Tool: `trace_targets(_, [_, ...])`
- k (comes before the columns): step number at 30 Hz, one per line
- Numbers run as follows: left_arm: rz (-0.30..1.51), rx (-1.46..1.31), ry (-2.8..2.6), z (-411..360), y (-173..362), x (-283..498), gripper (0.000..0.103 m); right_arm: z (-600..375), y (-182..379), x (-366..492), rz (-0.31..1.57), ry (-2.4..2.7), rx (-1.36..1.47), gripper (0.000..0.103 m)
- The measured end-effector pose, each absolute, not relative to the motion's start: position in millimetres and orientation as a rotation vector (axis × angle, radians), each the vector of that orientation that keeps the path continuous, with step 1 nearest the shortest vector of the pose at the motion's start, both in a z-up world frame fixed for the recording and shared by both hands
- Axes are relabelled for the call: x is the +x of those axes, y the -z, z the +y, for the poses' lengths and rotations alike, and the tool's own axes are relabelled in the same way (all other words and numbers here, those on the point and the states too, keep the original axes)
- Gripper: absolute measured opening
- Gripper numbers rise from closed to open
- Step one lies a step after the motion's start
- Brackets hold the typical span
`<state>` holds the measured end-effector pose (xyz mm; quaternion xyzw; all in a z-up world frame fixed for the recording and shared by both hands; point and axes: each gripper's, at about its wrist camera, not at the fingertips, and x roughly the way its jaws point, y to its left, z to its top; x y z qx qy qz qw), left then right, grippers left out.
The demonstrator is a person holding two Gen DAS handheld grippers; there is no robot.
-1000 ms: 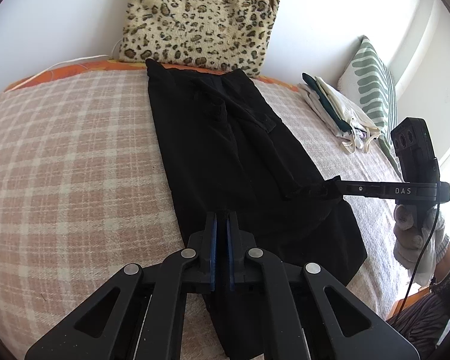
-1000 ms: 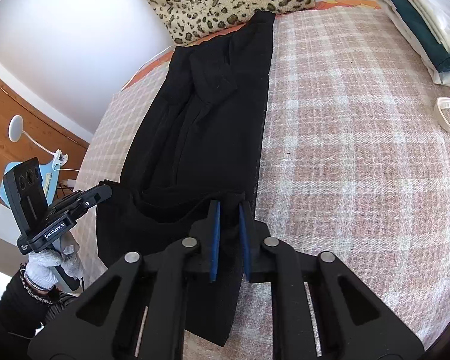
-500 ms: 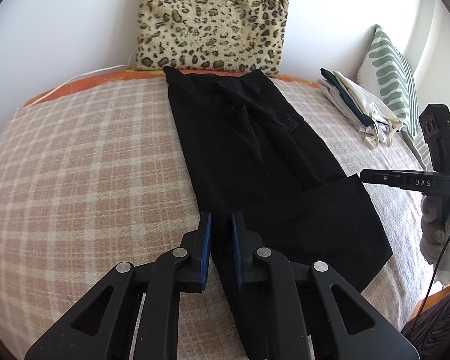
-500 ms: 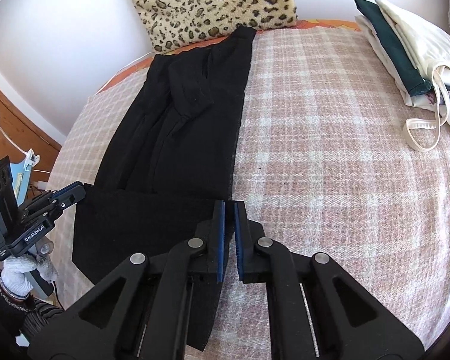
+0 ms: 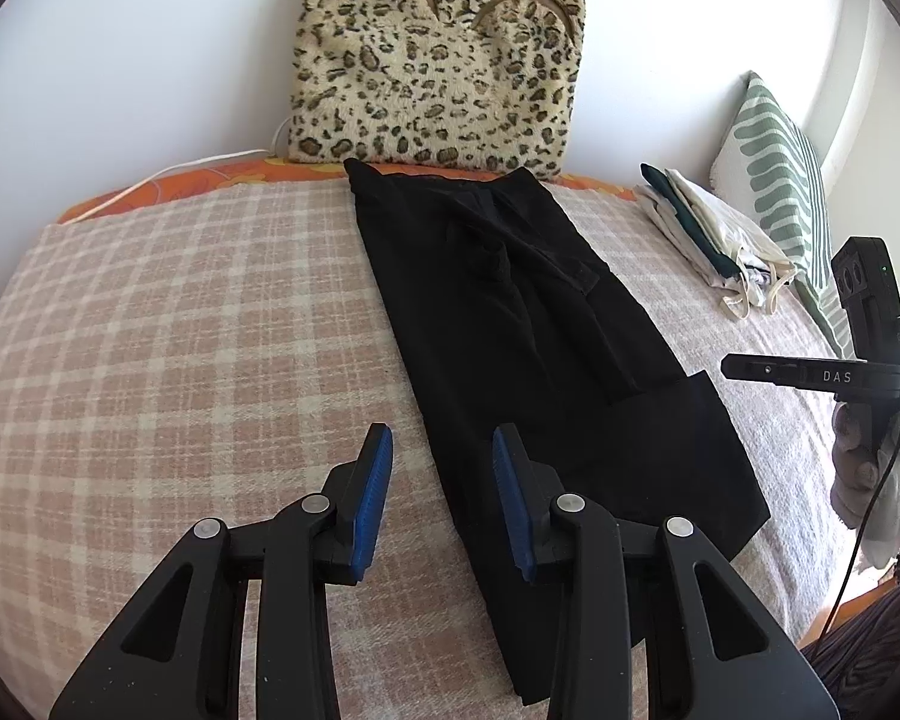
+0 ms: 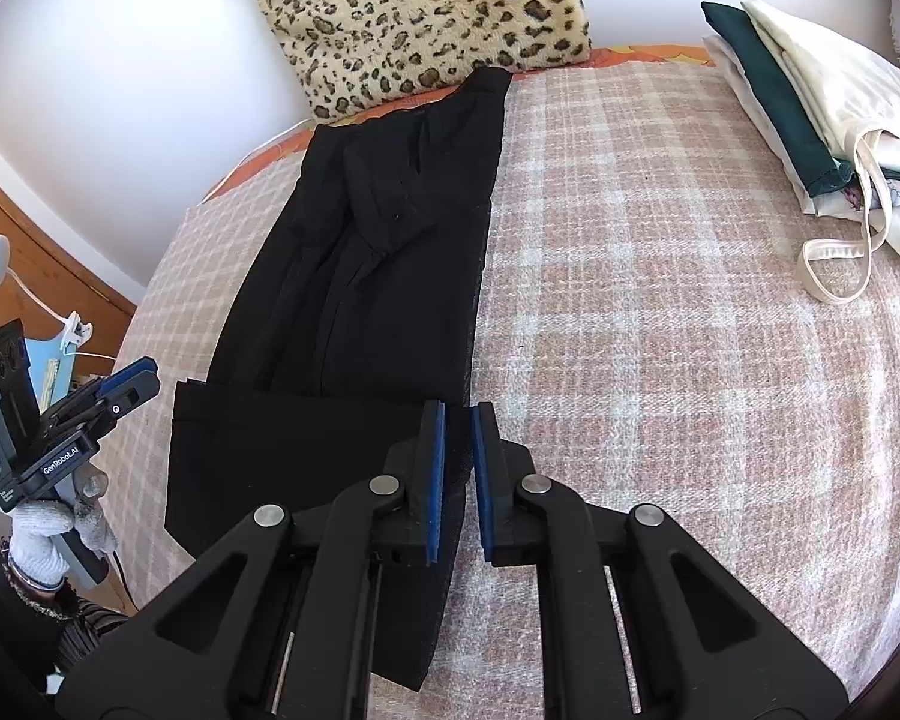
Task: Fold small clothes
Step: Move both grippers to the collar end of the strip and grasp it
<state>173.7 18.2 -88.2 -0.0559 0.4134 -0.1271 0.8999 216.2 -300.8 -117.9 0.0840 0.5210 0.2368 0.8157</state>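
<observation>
Left gripper (image 5: 441, 480) hovers low with its jaws spread wide, holding nothing. The long black folded garment (image 5: 510, 324) runs up the middle of the frame on the pink plaid blanket (image 5: 168, 324). Right gripper (image 6: 457, 456) has a narrow gap straddling the garment's right edge, not pinching it. Bare blanket on both sides.

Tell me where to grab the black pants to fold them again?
Probably grab the black pants by the folded near end, at its two corners, coming in low from the near edge of the bed. That end lies flat with free edges, so the fingers can slip under. The left gripper is open just above the left edge; the right gripper is narrowly open at the right edge.
</observation>
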Motion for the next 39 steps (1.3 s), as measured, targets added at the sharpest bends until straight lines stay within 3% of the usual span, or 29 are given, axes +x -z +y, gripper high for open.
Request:
trace_targets(15, [0.837, -0.084, 0.343, 10, 73, 148, 0.033, -302, 91, 175, 1.042, -0.556, 0.035, 0.011])
trace_targets(18, [0.811, -0.093, 0.346, 15, 60, 155, 0.044, -304, 78, 183, 1.018, -0.569, 0.067, 0.012])
trace_targets(19, [0.802, -0.103, 0.342, 19, 56, 161, 0.044, -304, 74, 186, 1.008, -0.571, 0.073, 0.024])
trace_targets(20, [0.797, -0.118, 0.338, 23, 53, 167, 0.044, -305, 70, 190, 0.996, -0.566, 0.075, 0.043])
trace_targets(22, [0.790, -0.150, 0.323, 34, 48, 182, 0.044, -306, 61, 200, 0.951, -0.557, 0.078, 0.058])
trace_targets(30, [0.829, -0.186, 0.281, 76, 57, 275, 0.044, -309, 54, 297, 0.998, -0.539, 0.166, 0.058])
trace_targets(39, [0.874, -0.208, 0.293, 98, 106, 374, 0.044, -303, 93, 405, 1.063, -0.520, 0.265, 0.057])
